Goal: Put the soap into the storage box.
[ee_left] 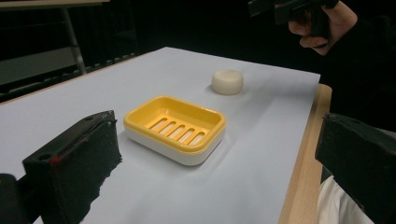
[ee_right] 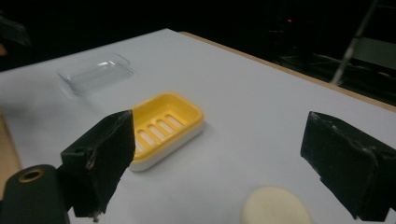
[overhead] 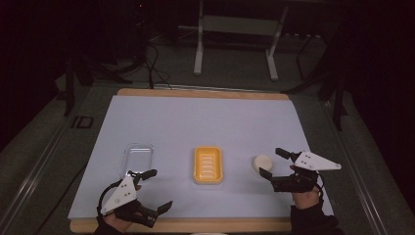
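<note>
Nothing looks done yet. At the bottom of the high view, the left tongs (overhead: 152,190) stand wide apart and empty at lower left. The right tongs (overhead: 272,162) at lower right also gape, framing but not touching the pale soap bar (overhead: 262,162). Centre frame, the yellow soap dish (overhead: 208,165) sits empty on the tabletop (overhead: 205,117); its clear lid (overhead: 136,157) lies apart, left of centre. Presumably soap into dish, then lid on, all remains.
</note>
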